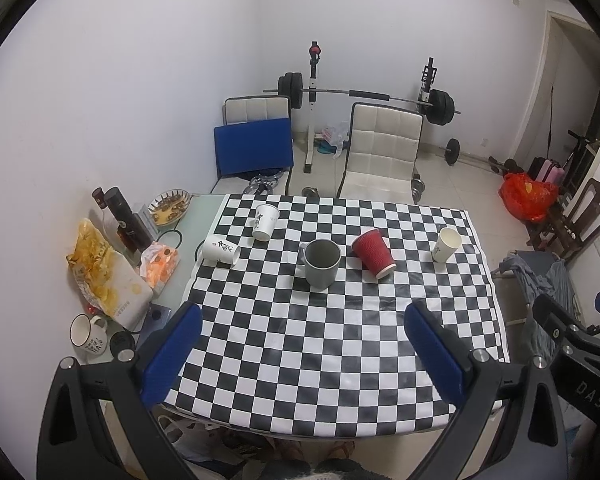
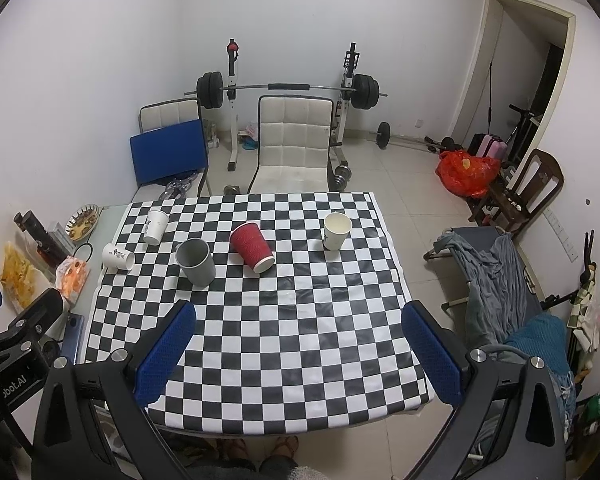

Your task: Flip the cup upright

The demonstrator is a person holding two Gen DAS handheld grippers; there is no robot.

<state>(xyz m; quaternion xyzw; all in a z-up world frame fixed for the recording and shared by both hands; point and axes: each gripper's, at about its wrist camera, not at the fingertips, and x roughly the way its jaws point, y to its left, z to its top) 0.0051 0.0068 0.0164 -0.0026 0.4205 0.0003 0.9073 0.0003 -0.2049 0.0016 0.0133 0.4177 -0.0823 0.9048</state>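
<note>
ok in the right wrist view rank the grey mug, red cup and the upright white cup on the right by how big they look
1. grey mug, largest
2. red cup, slightly smaller, lying tipped
3. upright white cup, smallest, though it sits farther back, so part of that may be distance

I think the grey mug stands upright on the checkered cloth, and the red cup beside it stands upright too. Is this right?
Not quite. The grey mug does stand upright on the checkered cloth, but the red cup beside it lies tipped on its side, its mouth facing the camera. The right wrist view shows this clearly.
</note>
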